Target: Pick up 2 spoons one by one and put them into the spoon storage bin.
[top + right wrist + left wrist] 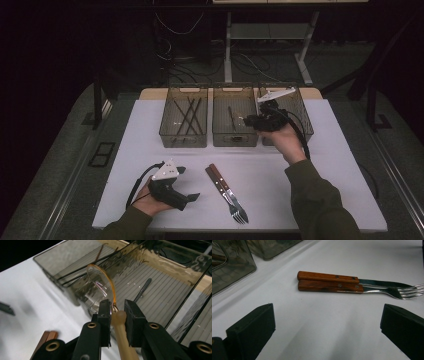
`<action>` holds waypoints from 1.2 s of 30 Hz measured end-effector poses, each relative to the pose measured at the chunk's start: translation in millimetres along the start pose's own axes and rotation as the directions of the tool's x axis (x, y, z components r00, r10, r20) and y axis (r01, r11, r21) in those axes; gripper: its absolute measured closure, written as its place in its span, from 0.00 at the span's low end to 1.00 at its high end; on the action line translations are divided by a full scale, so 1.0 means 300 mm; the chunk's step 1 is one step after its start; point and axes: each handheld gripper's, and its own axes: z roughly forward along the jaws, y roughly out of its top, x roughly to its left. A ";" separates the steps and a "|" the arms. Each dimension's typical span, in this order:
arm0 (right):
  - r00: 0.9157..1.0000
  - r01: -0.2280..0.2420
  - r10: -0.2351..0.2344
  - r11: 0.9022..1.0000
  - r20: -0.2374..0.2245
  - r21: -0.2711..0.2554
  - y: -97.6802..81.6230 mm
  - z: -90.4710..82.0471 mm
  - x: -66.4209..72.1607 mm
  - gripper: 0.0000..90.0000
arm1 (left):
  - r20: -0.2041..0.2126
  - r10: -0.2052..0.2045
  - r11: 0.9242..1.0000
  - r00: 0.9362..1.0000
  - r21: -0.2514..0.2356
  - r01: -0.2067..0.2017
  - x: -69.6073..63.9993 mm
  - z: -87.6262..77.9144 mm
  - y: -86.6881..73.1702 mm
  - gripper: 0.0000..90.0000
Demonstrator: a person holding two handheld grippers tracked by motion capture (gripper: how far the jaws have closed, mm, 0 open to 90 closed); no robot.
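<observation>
Cream-handled spoon: a clear-bowled spoon with an amber rim and a pale cream handle (117, 322), clamped at the neck between the black jaws of my right gripper (117, 311); its bowl points away from me, up over the bins.
Right gripper: I hold it (260, 120) raised at the near edge of the middle and right bins, jaws narrow and pressed on the spoon handle.
Left gripper: my left gripper (182, 182) rests low on the white table, near the front edge; its jaws stand wide apart with nothing between them, as the left gripper view shows bare table (324, 322) in the gap.
Wooden-handled cutlery: two pieces with brown riveted wooden handles (329, 282) lie side by side, touching, on the table just right of my left gripper; one ends in fork tines (412, 291), and the other's metal end I cannot tell apart.
Bins: three smoky transparent plastic bins stand in a row at the far side of the table; the left bin (183, 135) holds long dark sticks, the middle bin (235, 137) holds a dark utensil lying on its ribbed floor, the right bin (300, 107) is partly behind my hand.
Table: white surface (325, 170), with the cutlery well apart from the bins.
</observation>
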 end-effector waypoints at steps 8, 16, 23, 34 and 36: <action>0.999 -0.042 0.042 0.999 0.017 -0.001 0.057 0.065 -0.032 0.84 | 0.002 0.002 1.000 1.000 -0.005 -0.002 -0.001 0.001 0.001 0.00; 0.997 -0.074 0.074 0.997 0.036 0.005 0.067 0.144 -0.057 0.84 | 0.005 0.013 1.000 1.000 -0.011 -0.013 -0.001 0.002 0.002 0.00; 0.995 -0.091 0.090 0.995 0.040 0.032 0.049 0.211 -0.069 0.84 | 0.011 0.021 1.000 1.000 -0.005 -0.021 -0.004 0.003 0.004 0.00; 0.992 -0.118 0.109 0.983 0.066 0.138 0.013 0.292 -0.056 0.83 | 0.013 0.026 1.000 1.000 -0.001 -0.026 -0.004 0.004 0.005 0.00; 0.991 -0.123 0.114 0.984 0.075 0.131 0.011 0.290 -0.056 0.78 | 0.012 0.024 1.000 1.000 -0.001 -0.024 -0.004 0.004 0.005 0.00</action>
